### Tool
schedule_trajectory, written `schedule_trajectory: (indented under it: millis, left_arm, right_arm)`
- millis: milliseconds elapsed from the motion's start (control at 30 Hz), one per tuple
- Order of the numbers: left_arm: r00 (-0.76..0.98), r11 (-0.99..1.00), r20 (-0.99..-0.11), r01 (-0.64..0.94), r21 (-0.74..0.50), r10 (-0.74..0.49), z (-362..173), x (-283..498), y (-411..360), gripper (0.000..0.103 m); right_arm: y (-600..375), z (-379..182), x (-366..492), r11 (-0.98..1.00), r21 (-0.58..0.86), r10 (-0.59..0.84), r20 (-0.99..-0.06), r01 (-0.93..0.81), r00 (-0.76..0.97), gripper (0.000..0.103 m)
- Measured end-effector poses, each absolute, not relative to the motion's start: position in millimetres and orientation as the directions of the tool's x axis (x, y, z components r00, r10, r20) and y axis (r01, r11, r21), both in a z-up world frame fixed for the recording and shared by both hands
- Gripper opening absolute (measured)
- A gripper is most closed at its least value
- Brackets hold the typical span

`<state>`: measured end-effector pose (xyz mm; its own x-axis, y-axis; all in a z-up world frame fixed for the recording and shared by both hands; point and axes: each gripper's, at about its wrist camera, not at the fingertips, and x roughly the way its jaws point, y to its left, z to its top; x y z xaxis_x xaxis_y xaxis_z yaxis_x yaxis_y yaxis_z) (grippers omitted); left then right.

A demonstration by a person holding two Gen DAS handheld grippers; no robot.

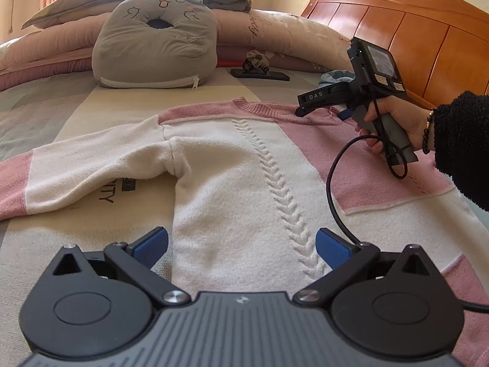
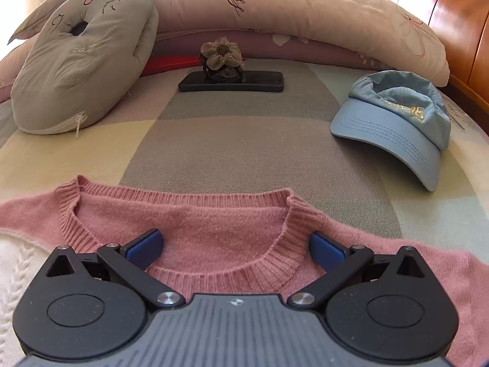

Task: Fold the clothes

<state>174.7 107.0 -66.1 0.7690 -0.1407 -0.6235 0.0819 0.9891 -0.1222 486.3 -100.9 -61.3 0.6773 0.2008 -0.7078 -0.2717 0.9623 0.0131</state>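
A pink and white knit sweater lies spread flat on the bed, its collar toward the pillows and one sleeve stretched out to the left. My left gripper is open above the sweater's white lower body, nothing between its blue pads. My right gripper is open just over the pink collar area, its fingers straddling the neckline. In the left wrist view a hand holds the right gripper low at the collar, near the right shoulder.
A grey cat cushion and long pink pillows lie at the bed's far side. A black phone carrying a flower hair clip sits behind the collar. A blue cap rests at right, near the wooden headboard.
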Motion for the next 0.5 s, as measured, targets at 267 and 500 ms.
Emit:
schedule_trajectory:
  millis: [267,500]
  left_arm:
    - [0.780,0.982,-0.600,0.102,-0.157,-0.177,-59.1,168.1,110.5,0.102]
    - [0.757,0.948,-0.575,0.204,-0.243,-0.310,-54.9,165.5,114.2,0.102]
  right_arm:
    - [-74.9,-25.3,455.6,0.907,0.044,0.317,-0.724,-0.418,0.612,0.103]
    - [-9.9,-18.2,413.0,0.694,0.115,0.498,-0.790,-0.711,0.358,0.103]
